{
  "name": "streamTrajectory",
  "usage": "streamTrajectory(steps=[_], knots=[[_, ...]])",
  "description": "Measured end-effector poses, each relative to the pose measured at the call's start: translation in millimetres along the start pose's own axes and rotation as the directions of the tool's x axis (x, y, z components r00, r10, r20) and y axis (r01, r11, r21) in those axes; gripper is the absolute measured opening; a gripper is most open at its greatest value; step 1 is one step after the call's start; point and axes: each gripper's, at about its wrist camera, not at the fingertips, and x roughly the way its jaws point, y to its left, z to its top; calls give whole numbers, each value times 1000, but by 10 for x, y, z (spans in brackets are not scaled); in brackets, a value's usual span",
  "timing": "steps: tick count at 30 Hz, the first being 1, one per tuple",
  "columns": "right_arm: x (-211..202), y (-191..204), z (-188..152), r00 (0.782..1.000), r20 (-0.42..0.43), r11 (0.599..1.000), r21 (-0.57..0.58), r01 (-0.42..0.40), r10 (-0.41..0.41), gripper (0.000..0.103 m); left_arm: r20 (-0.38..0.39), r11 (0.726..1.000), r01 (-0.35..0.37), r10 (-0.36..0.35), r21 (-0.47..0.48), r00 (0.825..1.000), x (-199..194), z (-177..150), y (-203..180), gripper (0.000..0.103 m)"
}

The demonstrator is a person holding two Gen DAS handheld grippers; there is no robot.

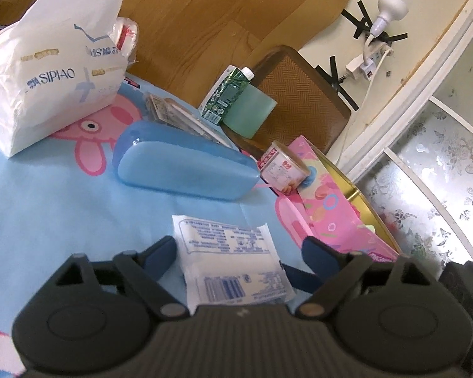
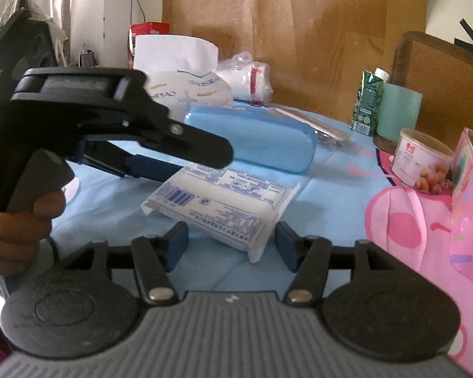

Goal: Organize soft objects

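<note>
**Both grippers bracketing one soft tissue packet**

Left gripper [image 1: 239, 252] stands spread, its blue pads either side of the small white tissue packet [image 1: 233, 261], not yet pressing it. Right gripper [image 2: 231, 245] is likewise agape, flanking the packet's near end. The packet lies on the blue cartoon cloth [image 1: 63, 214], just in front of the blue case [image 1: 186, 167]. Judged step: seizing the packet. To do it well, close across the narrow width, centred, and gently, since the soft wrapper will likely deform and slip.

Count: one tissue packet; one blue case behind it; one large SIPIAO tissue pack [image 1: 47, 63] beyond the case; one can [image 1: 282, 170], one green carton [image 1: 228, 94] and one pink box [image 1: 340, 208] beside the case.
</note>
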Motion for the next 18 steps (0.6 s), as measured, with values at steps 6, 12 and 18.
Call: streamTrajectory(steps=[6,12,18], knots=[[19,34,6,1000,-2,1000,-11,-4,4,64,-1,999,-14,14,34,1000,29,-22,-69,86],[-1,58,-2,1000,11,999,-33,2,-1,52,27,1000,-13,12,28,1000,-17,-19,-55,85],[-64,105,-12,999,35,998,-51,-29,31,26,-25,992,16,-13,128,1000,53,-75,-266,59]])
